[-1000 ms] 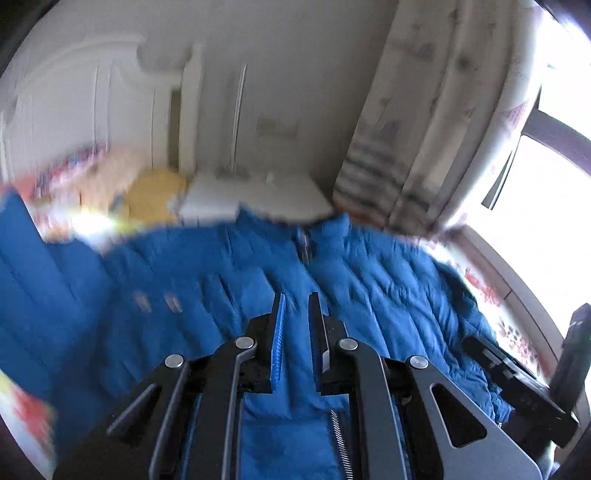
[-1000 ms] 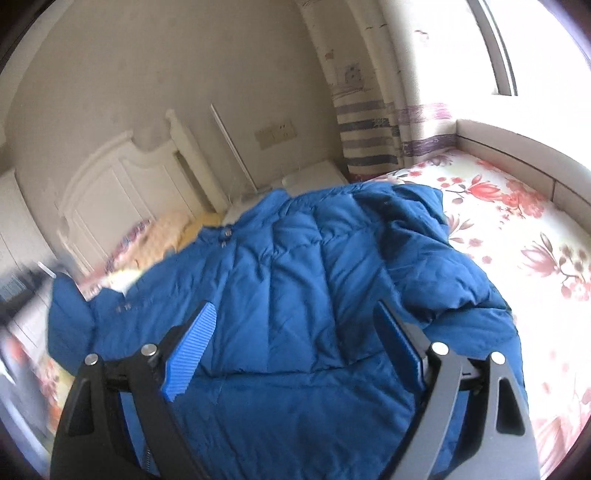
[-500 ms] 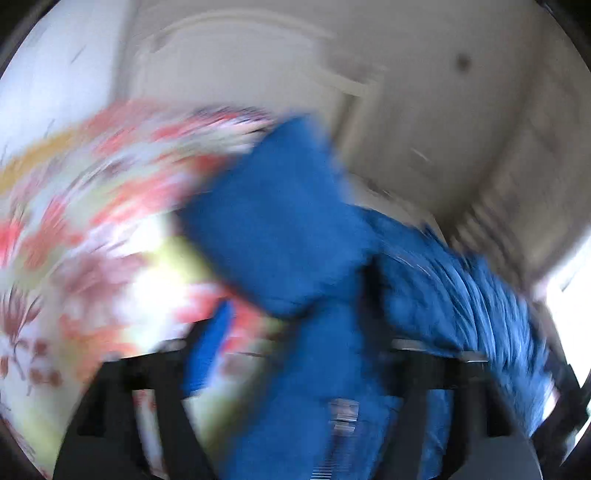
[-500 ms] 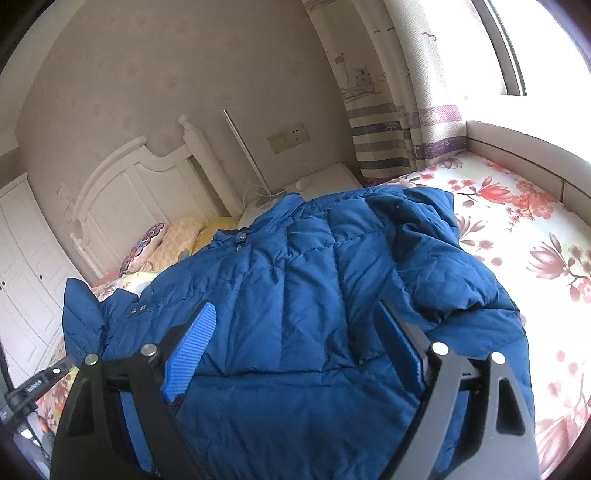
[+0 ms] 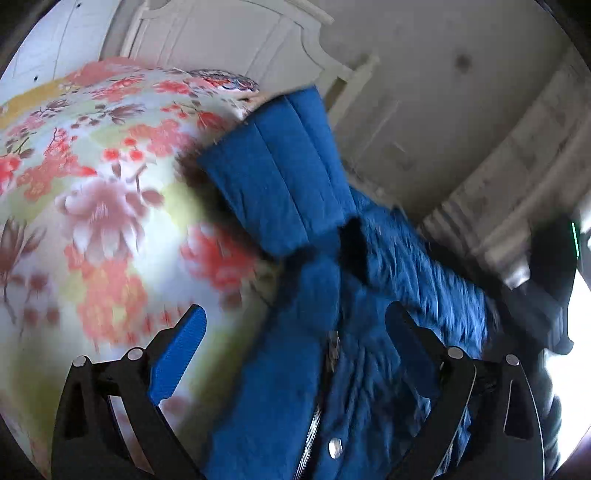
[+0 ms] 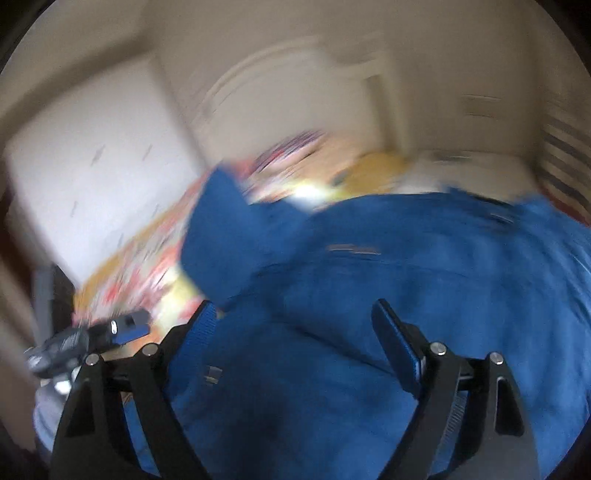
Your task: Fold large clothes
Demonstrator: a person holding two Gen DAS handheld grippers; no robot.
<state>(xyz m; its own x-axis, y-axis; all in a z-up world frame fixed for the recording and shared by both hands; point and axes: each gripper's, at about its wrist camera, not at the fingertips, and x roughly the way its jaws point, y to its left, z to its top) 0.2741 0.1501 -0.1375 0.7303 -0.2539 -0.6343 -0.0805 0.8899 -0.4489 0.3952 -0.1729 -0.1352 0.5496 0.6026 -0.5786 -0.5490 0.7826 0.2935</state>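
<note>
A big blue quilted jacket [image 5: 388, 369] lies on the bed, its zipper [image 5: 314, 435] and a snap button [image 5: 335, 447] close under my left gripper [image 5: 293, 310]. Its sleeve [image 5: 280, 192] stretches away over the floral sheet. The left jaws are opening; the jacket's front edge lies beneath the wide gap and neither pad presses on it. In the blurred right wrist view, my right gripper [image 6: 294, 305] hovers open above the jacket's body [image 6: 424, 277], with the sleeve [image 6: 225, 236] up to the left. Nothing sits between its fingers.
The floral bedsheet [image 5: 92, 221] fills the left side. A white headboard [image 5: 229, 33] and pillows [image 6: 332, 158] are at the far end, a white wardrobe [image 6: 92, 166] to the left, a striped curtain [image 6: 565, 155] to the right.
My left gripper, shut on the jacket's front edge a second ago, has let go, opened wide and swung left toward the sleeve. The right gripper stayed open and swept leftward, blurring its view.
</note>
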